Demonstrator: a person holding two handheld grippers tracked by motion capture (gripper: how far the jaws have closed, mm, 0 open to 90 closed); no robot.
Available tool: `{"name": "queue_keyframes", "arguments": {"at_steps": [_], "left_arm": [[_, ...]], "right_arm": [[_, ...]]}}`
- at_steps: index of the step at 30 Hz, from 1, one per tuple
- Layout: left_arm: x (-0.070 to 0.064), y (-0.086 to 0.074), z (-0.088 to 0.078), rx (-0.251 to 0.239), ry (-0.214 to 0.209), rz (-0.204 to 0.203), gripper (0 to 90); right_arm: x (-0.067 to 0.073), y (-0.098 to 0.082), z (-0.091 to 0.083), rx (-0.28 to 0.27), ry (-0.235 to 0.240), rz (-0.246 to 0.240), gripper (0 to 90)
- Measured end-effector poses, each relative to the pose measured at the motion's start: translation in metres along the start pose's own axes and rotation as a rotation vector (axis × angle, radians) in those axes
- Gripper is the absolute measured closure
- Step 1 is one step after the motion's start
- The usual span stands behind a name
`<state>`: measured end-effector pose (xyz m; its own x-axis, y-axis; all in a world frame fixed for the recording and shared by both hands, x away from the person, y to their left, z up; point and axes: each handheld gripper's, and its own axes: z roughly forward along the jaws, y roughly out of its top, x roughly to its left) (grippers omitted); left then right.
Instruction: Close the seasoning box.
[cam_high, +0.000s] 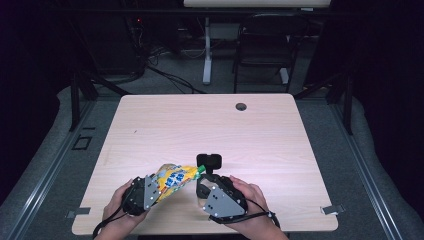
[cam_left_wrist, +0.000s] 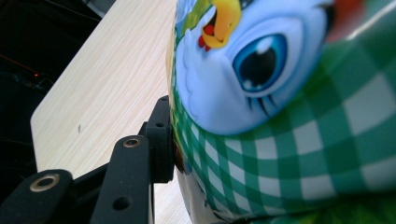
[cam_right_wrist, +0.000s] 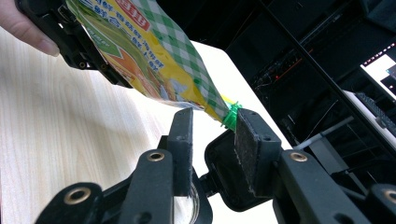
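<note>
Above the pale wood-grain table (cam_high: 150, 125), the left hand-held gripper (cam_high: 150, 192) clamps a glossy checked pouch (cam_high: 175, 179), right hand-held gripper (cam_right_wrist: 214, 135) unclenched.

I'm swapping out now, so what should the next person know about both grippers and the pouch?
Left gripper: shut on the body of the yellow and green-checked spouted foil pouch, held tilted above the pale wooden table.
Right gripper: open, jaws either side of the pouch's green spout; one pad looks close to it, no clamp visible.
Also there: a black cap-like piece on the table just beyond the spout.
Done: pouch lifted and presented.
Left: probably close the right gripper on the spout.
</note>
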<state>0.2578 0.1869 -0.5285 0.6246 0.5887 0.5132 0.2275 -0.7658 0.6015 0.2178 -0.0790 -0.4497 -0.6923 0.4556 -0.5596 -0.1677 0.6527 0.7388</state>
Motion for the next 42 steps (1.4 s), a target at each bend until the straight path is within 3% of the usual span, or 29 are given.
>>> {"name": "queue_keyframes", "arguments": {"at_steps": [9, 27, 42], "left_arm": [[-0.004, 0.002, 0.001, 0.020, 0.023, 0.046, 56.9], [-0.005, 0.003, 0.002, 0.024, 0.029, 0.065, 56.9], [-0.004, 0.012, -0.004, 0.025, 0.075, 0.111, 57.0]], "right_arm": [[0.002, 0.000, 0.001, -0.006, 0.005, -0.009, 67.3], [0.010, 0.005, 0.003, -0.006, 0.009, -0.067, 68.2], [0.012, 0.011, 0.000, -0.012, -0.001, -0.099, 75.4]]}}
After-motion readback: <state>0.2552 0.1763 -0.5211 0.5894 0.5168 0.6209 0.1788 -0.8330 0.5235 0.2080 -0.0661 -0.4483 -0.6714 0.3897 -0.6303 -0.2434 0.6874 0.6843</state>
